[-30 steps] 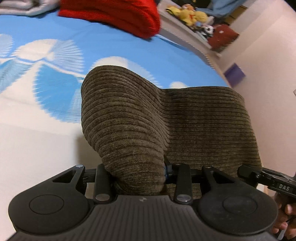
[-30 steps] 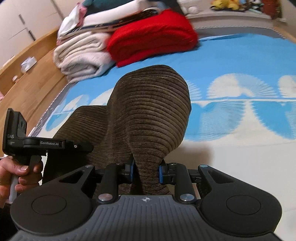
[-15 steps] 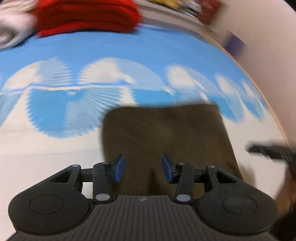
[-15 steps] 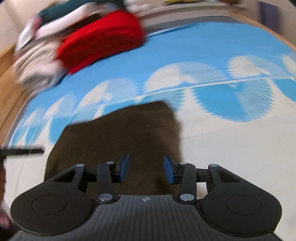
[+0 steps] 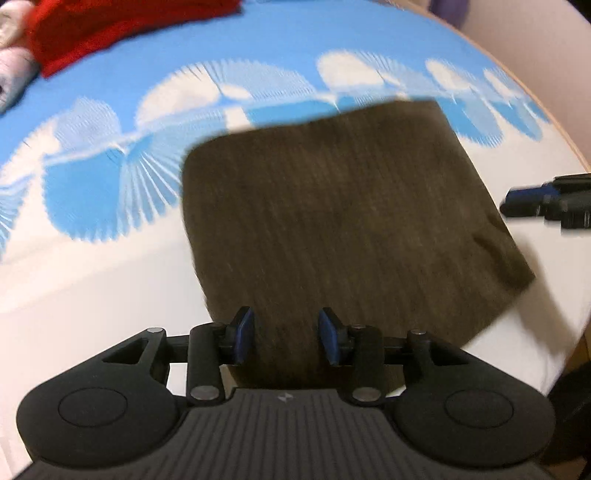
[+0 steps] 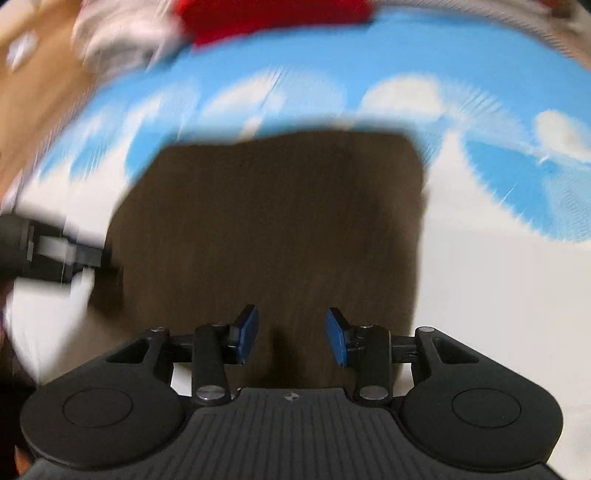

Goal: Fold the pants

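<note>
The brown corduroy pants [image 5: 332, 206] lie flat on the bed as a folded rectangle; they also show in the right wrist view [image 6: 273, 229]. My left gripper [image 5: 286, 336] is open and empty, just above the near edge of the pants. My right gripper [image 6: 291, 336] is open and empty, also above their near edge. The right gripper shows at the right edge of the left wrist view [image 5: 546, 203], and the left gripper at the left edge of the right wrist view [image 6: 40, 254]. Both views are blurred by motion.
The bed has a blue and white patterned sheet [image 5: 110, 155]. A red folded blanket [image 5: 110, 26] and pale folded towels [image 6: 122, 40] lie at the far side. A wooden bed frame [image 6: 33, 92] runs along the left in the right wrist view.
Both grippers have let go of the pants and opened. The raised fold has dropped flat onto the bed. Both grippers have pulled back and up.
</note>
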The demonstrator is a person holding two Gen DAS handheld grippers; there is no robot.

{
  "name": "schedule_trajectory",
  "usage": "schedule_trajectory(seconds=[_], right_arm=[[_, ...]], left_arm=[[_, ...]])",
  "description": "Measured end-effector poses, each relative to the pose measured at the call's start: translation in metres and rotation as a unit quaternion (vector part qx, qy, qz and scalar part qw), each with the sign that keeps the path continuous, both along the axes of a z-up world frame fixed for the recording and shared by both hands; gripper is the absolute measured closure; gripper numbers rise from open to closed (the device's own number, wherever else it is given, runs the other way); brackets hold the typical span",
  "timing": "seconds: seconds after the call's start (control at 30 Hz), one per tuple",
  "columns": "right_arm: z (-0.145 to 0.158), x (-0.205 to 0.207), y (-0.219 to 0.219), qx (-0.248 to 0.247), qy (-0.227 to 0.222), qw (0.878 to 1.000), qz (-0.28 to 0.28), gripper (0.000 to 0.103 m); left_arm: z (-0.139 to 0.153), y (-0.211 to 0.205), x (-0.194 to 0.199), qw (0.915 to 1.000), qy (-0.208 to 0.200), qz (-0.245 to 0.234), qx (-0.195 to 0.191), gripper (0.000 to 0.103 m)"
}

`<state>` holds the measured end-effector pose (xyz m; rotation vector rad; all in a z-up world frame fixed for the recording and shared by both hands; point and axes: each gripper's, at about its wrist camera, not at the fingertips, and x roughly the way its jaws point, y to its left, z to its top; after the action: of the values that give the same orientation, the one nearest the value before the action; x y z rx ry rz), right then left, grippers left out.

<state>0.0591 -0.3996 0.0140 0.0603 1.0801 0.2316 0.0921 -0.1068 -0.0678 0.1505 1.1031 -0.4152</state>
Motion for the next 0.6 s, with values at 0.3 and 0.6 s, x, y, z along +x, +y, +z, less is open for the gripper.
schedule_trajectory(seconds=[0.3, 0.6], right_arm=[[-0.004, 0.055, -0.011, -0.002, -0.091, 0.986, -0.138, 0.06], [-0.04, 0.092, -0.004, -0.051, -0.052, 0.986, -0.151, 0.055]], left_arm=[[0.008, 0.003, 0.018, 0.9988, -0.022, 0.044, -0.008, 0.059], [-0.008, 0.002, 0.024, 0.999, -0.01, 0.042, 0.006, 0.059]])
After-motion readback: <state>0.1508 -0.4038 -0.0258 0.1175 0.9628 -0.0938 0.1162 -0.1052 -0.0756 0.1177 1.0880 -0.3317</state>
